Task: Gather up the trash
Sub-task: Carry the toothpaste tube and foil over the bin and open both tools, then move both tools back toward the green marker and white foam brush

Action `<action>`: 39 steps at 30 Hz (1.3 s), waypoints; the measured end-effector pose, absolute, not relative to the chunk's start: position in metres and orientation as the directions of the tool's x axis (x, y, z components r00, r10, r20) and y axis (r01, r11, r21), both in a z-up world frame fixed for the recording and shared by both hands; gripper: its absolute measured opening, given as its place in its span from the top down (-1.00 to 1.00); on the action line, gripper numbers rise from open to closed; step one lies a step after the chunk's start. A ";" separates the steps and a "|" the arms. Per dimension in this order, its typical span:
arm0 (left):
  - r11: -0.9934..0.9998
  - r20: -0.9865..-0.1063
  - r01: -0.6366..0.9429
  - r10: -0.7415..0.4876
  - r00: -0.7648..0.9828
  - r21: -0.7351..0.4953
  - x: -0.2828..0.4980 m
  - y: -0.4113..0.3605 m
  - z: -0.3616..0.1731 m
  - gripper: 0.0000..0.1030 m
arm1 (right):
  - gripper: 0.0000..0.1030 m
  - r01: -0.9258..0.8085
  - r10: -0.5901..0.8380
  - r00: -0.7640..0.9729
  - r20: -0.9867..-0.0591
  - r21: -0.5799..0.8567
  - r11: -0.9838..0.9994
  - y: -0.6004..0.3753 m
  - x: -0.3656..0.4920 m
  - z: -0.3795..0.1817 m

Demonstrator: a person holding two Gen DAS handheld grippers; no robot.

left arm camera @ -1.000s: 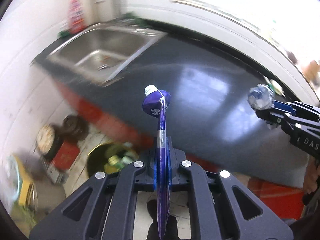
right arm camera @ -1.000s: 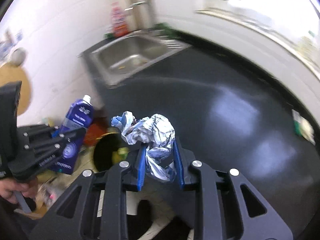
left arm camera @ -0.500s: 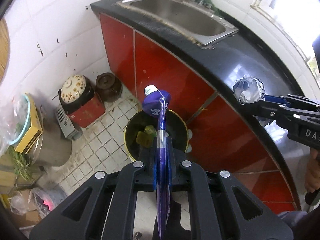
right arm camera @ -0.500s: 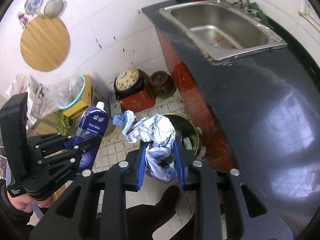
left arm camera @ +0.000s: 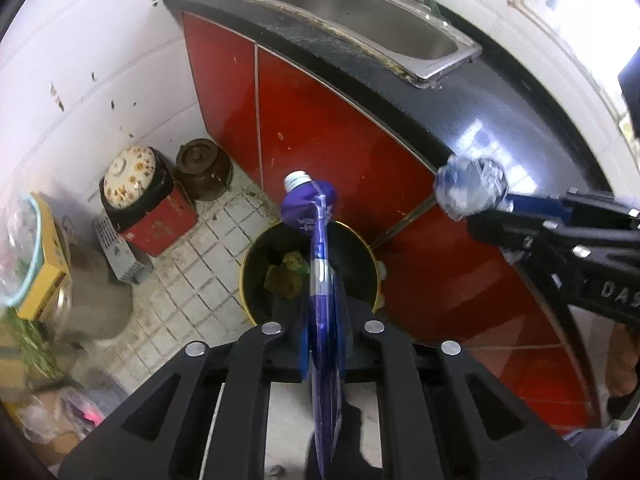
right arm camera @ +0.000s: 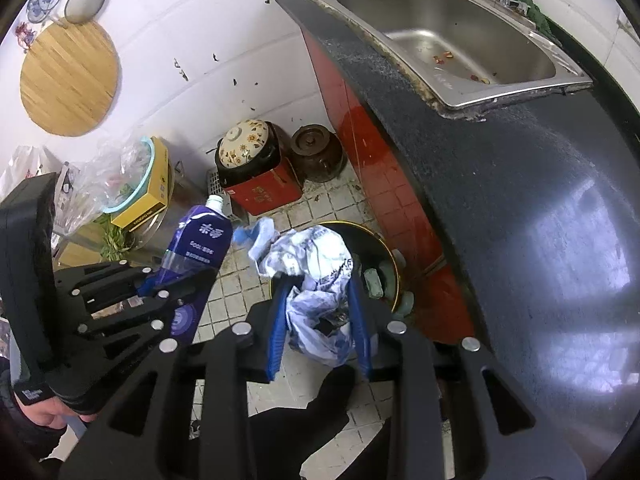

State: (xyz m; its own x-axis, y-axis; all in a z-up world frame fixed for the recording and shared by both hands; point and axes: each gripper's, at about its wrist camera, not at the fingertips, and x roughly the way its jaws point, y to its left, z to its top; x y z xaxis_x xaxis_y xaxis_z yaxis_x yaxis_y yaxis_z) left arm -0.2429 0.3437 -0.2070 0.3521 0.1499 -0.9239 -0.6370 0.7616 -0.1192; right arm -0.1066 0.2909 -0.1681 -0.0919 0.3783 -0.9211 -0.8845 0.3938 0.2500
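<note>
Since a second ago we have swung both grippers off the dark countertop (right arm camera: 520,208) to above the tiled floor (left arm camera: 188,280) by the red cabinets (left arm camera: 320,128). Our left gripper (left arm camera: 324,320) is clamped on the flattened blue pouch (left arm camera: 320,280), directly over the yellow-rimmed trash bin (left arm camera: 362,240). Our right gripper (right arm camera: 320,312) pinches the crumpled plastic wrapper (right arm camera: 316,264) over the same bin.

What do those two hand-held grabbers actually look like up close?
Both the left gripper and right gripper are matte black plastic frames with triangular cut-outs, round silver bolt heads and slim blue fingers. White letters "DAS" mark the right one's side.
</note>
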 end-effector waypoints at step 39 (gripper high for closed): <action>0.981 -0.869 -0.103 -0.093 0.486 -0.163 0.057 0.075 -0.140 -0.60 | -0.36 -0.508 0.381 0.404 -0.832 0.143 0.850 -0.125 0.103 -0.062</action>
